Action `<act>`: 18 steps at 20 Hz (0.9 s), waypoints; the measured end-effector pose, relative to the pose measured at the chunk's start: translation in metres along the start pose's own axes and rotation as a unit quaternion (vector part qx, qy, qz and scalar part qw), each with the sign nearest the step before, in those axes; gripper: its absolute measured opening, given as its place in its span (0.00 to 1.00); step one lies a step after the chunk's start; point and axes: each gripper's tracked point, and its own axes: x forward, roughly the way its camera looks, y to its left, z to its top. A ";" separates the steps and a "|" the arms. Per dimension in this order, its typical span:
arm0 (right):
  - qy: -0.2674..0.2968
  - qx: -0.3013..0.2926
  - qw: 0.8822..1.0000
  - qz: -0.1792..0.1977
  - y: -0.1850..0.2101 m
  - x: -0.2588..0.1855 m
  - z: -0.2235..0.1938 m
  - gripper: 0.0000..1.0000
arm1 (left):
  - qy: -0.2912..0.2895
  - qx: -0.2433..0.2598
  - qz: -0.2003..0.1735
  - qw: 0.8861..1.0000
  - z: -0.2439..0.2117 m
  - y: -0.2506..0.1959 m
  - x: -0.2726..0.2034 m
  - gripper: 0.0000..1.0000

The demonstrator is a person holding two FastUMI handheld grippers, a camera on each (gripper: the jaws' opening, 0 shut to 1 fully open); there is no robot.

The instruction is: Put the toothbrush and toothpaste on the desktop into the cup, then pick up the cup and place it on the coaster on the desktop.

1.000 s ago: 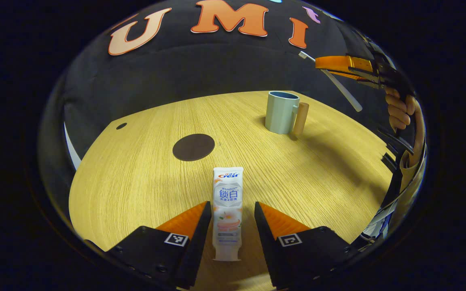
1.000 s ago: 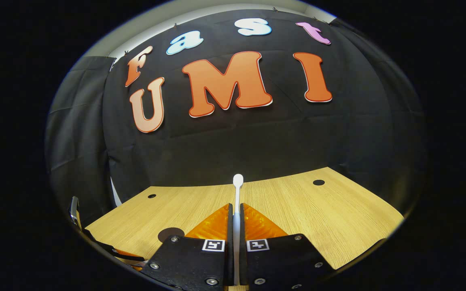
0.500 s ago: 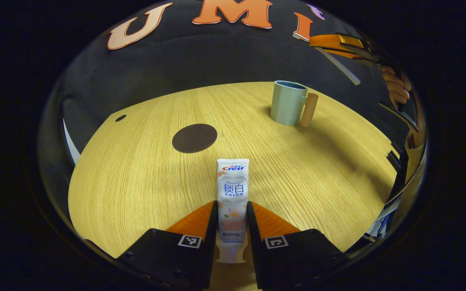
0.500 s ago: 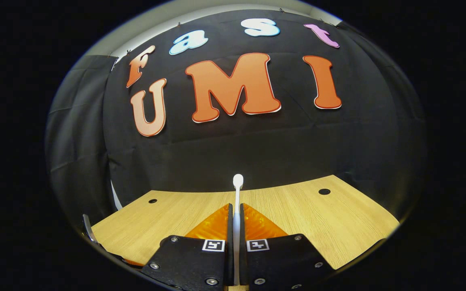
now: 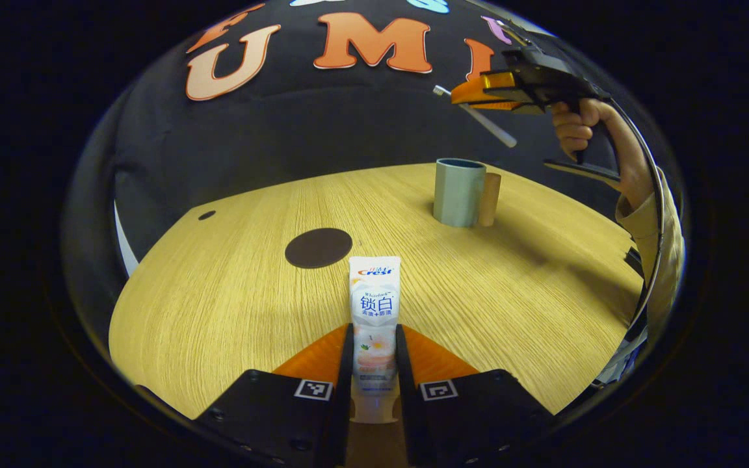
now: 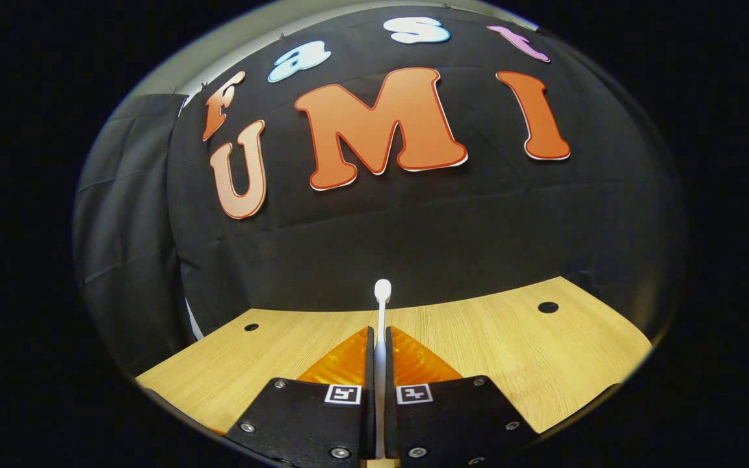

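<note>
— While both pairs of fingers are gripping, what are you carrying?

— I'm pinching the toothpaste in my left fingers, its top pointing ahead; my right fingers are clamping the toothbrush, head forward.

— And the cup?

— It's standing well ahead, rightward, on the worktop. I judge the coaster, just beyond the tube, isn't blocking anything.

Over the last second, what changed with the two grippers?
The left gripper closed on the toothpaste, which was lying between open fingers. The right gripper, keeping the toothbrush clamped, moved nearer above the cup. Cup and coaster stayed put.
</note>
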 end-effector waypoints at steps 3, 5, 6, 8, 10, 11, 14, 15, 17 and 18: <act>-0.013 -0.013 1.000 -0.002 -0.005 0.019 -0.003 0.05 | -0.045 -0.020 0.010 0.999 0.017 0.000 -0.003 0.34; -0.025 -0.026 0.999 -0.001 -0.007 0.029 -0.002 0.05 | -0.071 -0.018 0.018 0.997 0.031 -0.001 -0.004 0.32; -0.031 -0.032 0.999 -0.003 -0.009 0.034 -0.002 0.06 | -0.084 -0.018 0.018 0.996 0.038 -0.003 -0.006 0.34; -0.034 -0.041 0.998 -0.014 -0.017 0.043 -0.003 0.05 | -0.118 -0.020 0.021 0.993 0.056 -0.008 -0.011 0.34; -0.028 -0.034 0.999 -0.015 -0.021 0.051 -0.010 0.05 | -0.149 -0.025 0.025 0.988 0.079 -0.009 -0.018 0.36; -0.023 -0.031 0.999 -0.017 -0.025 0.055 -0.015 0.05 | -0.160 -0.028 0.025 0.986 0.090 -0.012 -0.020 0.32; -0.023 -0.014 1.000 -0.016 -0.028 0.058 -0.015 0.06 | -0.184 -0.032 0.026 0.982 0.114 -0.017 -0.020 0.34; -0.021 -0.013 1.000 -0.014 -0.029 0.056 -0.015 0.06 | -0.188 -0.032 0.026 0.981 0.117 -0.019 -0.019 0.33; -0.017 -0.017 1.000 -0.013 -0.028 0.056 -0.017 0.07 | -0.187 -0.035 0.021 0.982 0.117 -0.024 -0.015 0.34; -0.015 -0.021 1.000 -0.014 -0.029 0.055 -0.017 0.06 | -0.182 -0.036 0.017 0.982 0.115 -0.027 -0.012 0.34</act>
